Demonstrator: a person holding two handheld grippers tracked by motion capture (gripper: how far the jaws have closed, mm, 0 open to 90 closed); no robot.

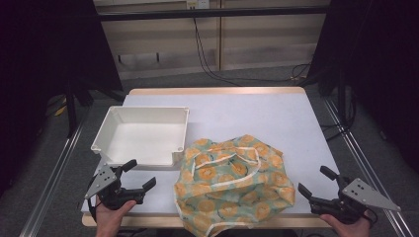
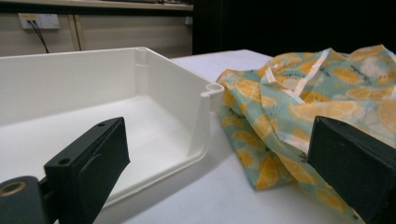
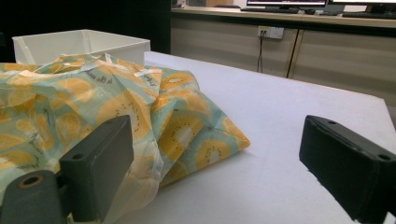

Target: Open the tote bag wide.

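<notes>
- Two grippers, left gripper (image 1: 140, 174) & right gripper (image 1: 313, 181), both jaws wide, nothing held.
- Fruit-print cloth (image 1: 234, 182) crumpled on desk (image 1: 257, 113) front-centre, at 4 o'clock from white bin (image 1: 143, 134).
- Prob. light, soft, floppy; pinch white-trimmed edge (image 1: 243, 173), 12 o'clock side.

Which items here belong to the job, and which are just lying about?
In the job: patterned cloth, white bin, left tool and right tool, both open and empty.

Lying about: cables on the floor, wall socket.
</notes>
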